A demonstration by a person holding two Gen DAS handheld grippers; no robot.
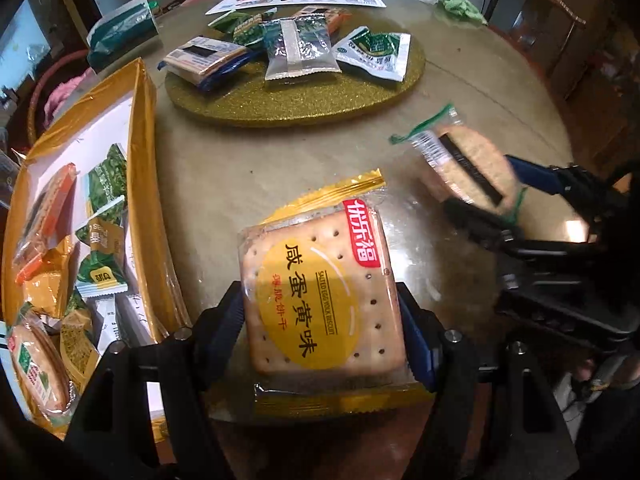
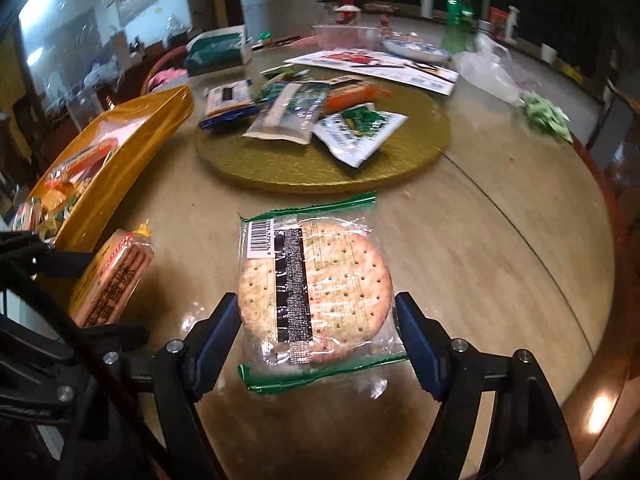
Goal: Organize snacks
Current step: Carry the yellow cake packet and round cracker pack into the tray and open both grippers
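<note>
My left gripper (image 1: pixel 322 316) is shut on a square salted egg yolk biscuit packet (image 1: pixel 320 292), yellow-labelled, held above the table. My right gripper (image 2: pixel 316 320) is shut on a round biscuit packet (image 2: pixel 316 284) with green-edged clear wrap; it also shows in the left wrist view (image 1: pixel 468 168), to the right of the square packet. The square packet shows at the left of the right wrist view (image 2: pixel 112 280). A gold box (image 1: pixel 142 184) at the left holds several snack packets (image 1: pixel 100 240). A round gold board (image 1: pixel 288 100) further back carries several more packets (image 1: pixel 300 48).
The round table (image 2: pixel 480 260) has a glass top. Behind the board lie a printed sheet (image 2: pixel 380 66), a blue-patterned plate (image 2: pixel 416 50), a plastic bag (image 2: pixel 488 72), a green cloth (image 2: pixel 548 116), a green bottle (image 2: pixel 456 20) and a tissue pack (image 2: pixel 218 48). A wooden chair (image 1: pixel 560 12) stands at the back right.
</note>
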